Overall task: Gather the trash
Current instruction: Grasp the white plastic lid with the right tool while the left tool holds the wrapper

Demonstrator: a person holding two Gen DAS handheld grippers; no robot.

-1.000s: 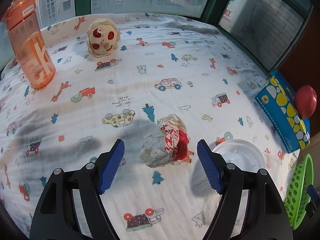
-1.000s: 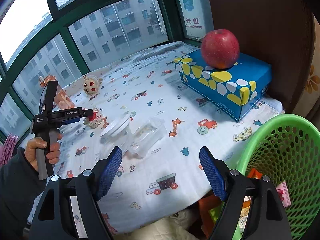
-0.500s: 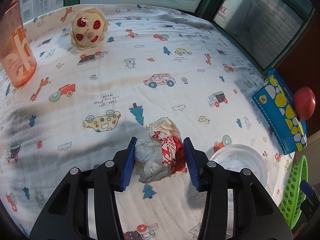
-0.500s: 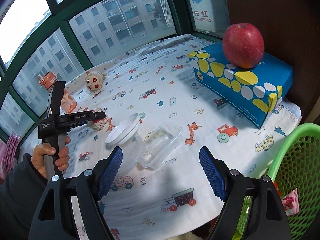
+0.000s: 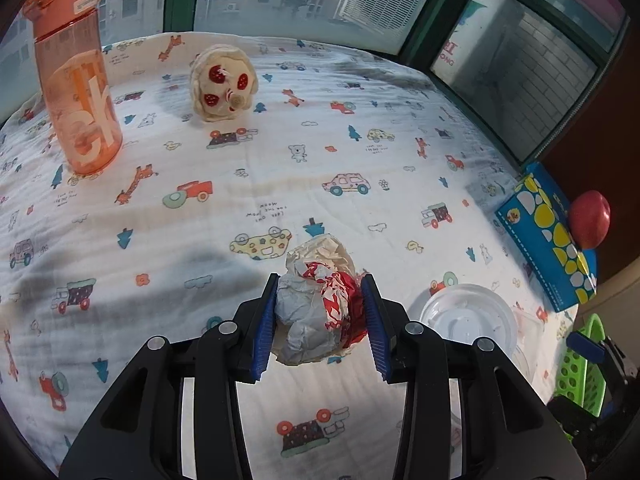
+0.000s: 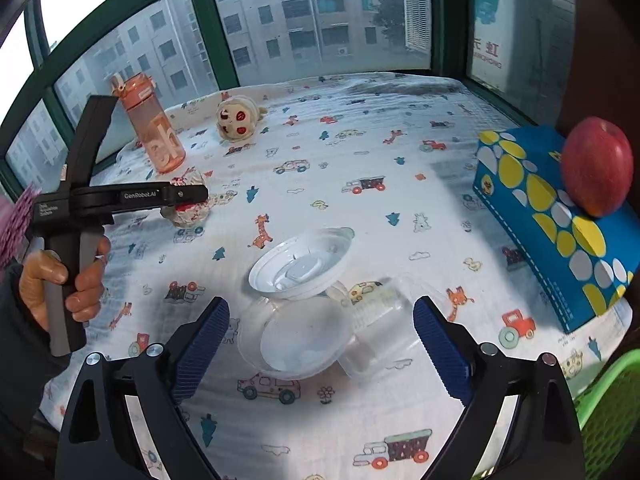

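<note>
Left wrist view: the left gripper (image 5: pixel 320 320) has just been closing and its blue pads now press both flanks of the crumpled wrapper (image 5: pixel 318 312), a white-and-red paper ball sitting on the printed cloth (image 5: pixel 280 160), with the green basket (image 5: pixel 580 368) off at the right edge. Right wrist view: the right gripper (image 6: pixel 320 344) has just been opening; its jaws stand wide apart and empty, the clear plastic cup (image 6: pixel 300 336) lying on its side between and just ahead of them, mouth toward the camera, its loose lid (image 6: pixel 304 264) leaning just beyond; the right hand is the nearer one to it.
</note>
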